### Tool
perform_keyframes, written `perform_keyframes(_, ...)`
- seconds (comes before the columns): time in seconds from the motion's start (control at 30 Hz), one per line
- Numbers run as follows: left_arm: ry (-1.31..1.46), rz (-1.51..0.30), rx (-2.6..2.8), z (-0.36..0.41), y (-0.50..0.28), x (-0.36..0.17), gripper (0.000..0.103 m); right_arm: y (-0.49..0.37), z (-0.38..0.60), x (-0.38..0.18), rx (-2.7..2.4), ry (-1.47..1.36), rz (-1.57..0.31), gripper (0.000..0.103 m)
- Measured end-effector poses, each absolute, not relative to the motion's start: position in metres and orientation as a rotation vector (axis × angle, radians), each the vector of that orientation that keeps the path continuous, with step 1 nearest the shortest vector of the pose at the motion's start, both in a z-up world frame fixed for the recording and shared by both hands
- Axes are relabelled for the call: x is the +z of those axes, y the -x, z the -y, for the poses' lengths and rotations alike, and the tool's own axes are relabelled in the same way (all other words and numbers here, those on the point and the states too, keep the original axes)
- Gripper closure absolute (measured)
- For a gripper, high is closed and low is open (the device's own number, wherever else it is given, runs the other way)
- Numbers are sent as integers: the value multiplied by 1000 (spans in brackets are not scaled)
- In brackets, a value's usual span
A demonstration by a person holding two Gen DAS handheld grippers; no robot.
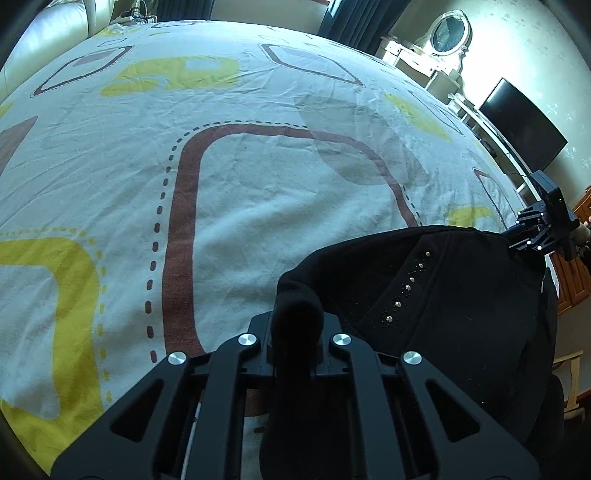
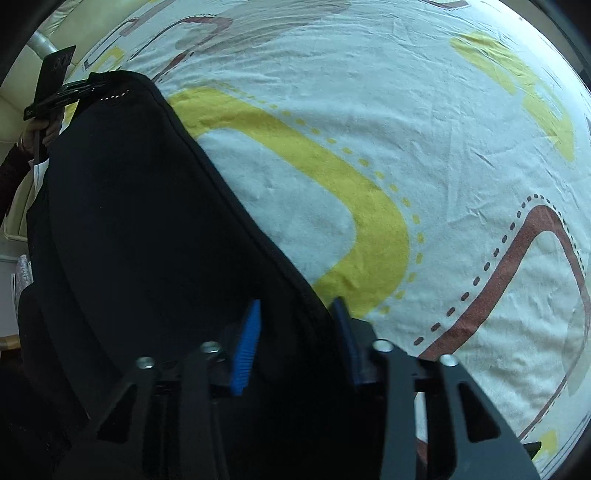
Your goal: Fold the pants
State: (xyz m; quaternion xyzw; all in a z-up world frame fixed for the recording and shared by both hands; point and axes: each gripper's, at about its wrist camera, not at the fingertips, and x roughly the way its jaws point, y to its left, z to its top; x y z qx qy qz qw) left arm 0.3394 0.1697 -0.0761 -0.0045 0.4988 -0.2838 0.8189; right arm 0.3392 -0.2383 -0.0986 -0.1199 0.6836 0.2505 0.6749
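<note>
Left wrist: left gripper (image 1: 295, 325) clamps pants (image 1: 443, 295) | right gripper (image 2: 295, 332) clamps pants | no legible writing

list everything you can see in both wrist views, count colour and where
pants: one, black, row of small studs, at the near edge of the bed, stretched between both tongs
bedsheet: one, white with yellow and brown rounded shapes, covering the bed
screen: one, black, by the far wall on the right
oval mirror: one, white frame, above a white dresser
curtain: dark, beyond the bed
left tongs: black, shut on a fold of the pants
right tongs: black with blue pads, pants edge between the pads
hand: one, gripping the left tongs' handle
</note>
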Motion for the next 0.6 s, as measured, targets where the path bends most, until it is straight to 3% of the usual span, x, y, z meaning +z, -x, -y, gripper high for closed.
perform_keyframes(0.07, 8, -1062, -598, -169, -339, -75, 94, -332, 232, -98, 562, 313, -1542, 86)
perform_keyframes(0.17, 28, -1047, -595, -169, -336, -73, 94, -325, 225, -91, 533, 327, -1511, 89)
perform_keyframes(0.6, 207, -839, -760, -194, -262, -9, 95, -213, 199, 5, 449, 335, -1178, 90)
